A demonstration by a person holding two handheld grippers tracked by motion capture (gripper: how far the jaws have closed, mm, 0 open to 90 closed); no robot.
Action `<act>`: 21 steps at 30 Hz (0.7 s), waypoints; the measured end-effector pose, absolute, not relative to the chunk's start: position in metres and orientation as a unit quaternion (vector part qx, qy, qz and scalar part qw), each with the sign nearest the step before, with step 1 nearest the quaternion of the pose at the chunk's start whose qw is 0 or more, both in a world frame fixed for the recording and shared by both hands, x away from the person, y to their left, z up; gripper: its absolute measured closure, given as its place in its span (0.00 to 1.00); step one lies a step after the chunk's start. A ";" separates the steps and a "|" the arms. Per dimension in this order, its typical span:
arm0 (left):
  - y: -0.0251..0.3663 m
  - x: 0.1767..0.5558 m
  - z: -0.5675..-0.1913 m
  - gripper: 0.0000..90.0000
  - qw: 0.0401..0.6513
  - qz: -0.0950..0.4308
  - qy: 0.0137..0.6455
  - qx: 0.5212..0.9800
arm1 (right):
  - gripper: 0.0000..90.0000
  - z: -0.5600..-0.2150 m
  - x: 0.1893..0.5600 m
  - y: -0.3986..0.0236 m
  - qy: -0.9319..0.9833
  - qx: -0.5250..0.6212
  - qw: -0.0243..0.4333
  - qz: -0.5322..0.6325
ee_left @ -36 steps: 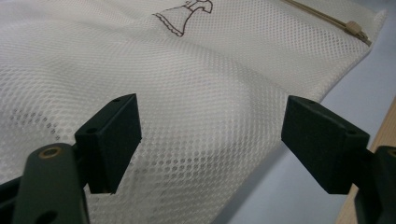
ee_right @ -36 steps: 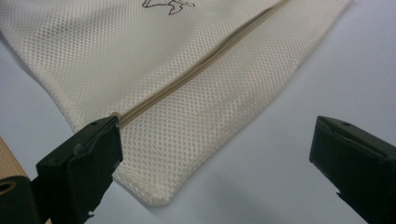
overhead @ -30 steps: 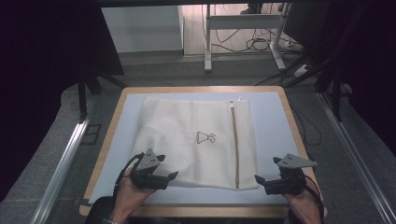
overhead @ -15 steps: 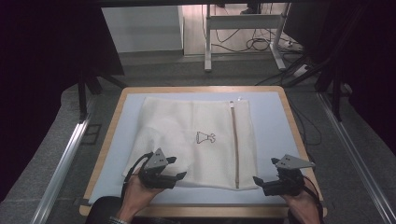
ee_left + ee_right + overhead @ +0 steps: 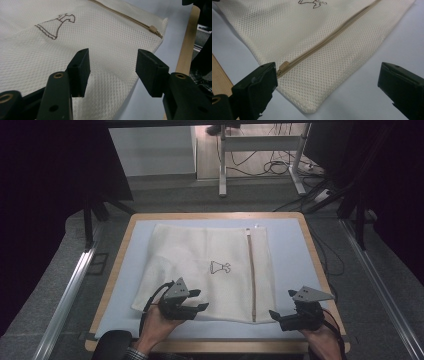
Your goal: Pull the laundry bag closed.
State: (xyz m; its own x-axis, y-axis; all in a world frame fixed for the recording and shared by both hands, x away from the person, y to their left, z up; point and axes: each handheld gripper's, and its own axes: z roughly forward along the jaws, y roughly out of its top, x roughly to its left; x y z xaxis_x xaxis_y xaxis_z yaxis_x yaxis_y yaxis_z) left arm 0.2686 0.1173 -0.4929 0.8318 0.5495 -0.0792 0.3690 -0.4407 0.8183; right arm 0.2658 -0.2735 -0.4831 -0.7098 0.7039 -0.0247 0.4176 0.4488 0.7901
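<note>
A cream mesh laundry bag (image 5: 210,265) lies flat on a pale blue mat (image 5: 291,251). It carries a small dress drawing (image 5: 220,267) and a tan zipper (image 5: 251,270) along its right side. My left gripper (image 5: 202,300) hovers over the bag's near left part. Its jaws have just been closing and stand partly open (image 5: 112,57), with mesh below the gap and no pad pressing on it. My right gripper (image 5: 277,317) is wide open (image 5: 327,75) at the bag's near right corner (image 5: 312,106), with the zipper pull (image 5: 283,66) beside its left jaw.
The mat sits on a table with a wooden rim (image 5: 114,285). Bare mat runs on both sides of the bag. Beyond the table are a dark floor, desk legs (image 5: 222,165) and cables (image 5: 272,167). A metal rail (image 5: 70,290) runs along the left.
My left gripper has slid right along the bag's near edge, onto the mesh, and its jaws have narrowed. The right gripper and the bag have stayed in place.
</note>
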 end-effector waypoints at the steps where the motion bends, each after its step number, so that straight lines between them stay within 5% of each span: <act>1: 0.117 0.269 -0.493 0.52 0.453 0.100 0.272 0.843 | 0.03 -0.483 0.266 -0.273 0.832 0.337 0.178 0.403; 21: 0.084 0.281 -0.497 0.69 0.459 0.087 0.233 0.853 | 0.03 -0.485 0.266 -0.271 0.833 0.338 0.171 0.403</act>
State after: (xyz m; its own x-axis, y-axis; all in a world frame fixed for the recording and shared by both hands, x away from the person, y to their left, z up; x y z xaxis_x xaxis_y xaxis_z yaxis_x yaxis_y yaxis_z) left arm 0.2809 0.0842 -0.4972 0.8761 0.4776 -0.0667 0.3185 -0.4694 0.8236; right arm 0.2663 -0.2709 -0.4853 -0.7134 0.7006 -0.0123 0.4253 0.4468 0.7871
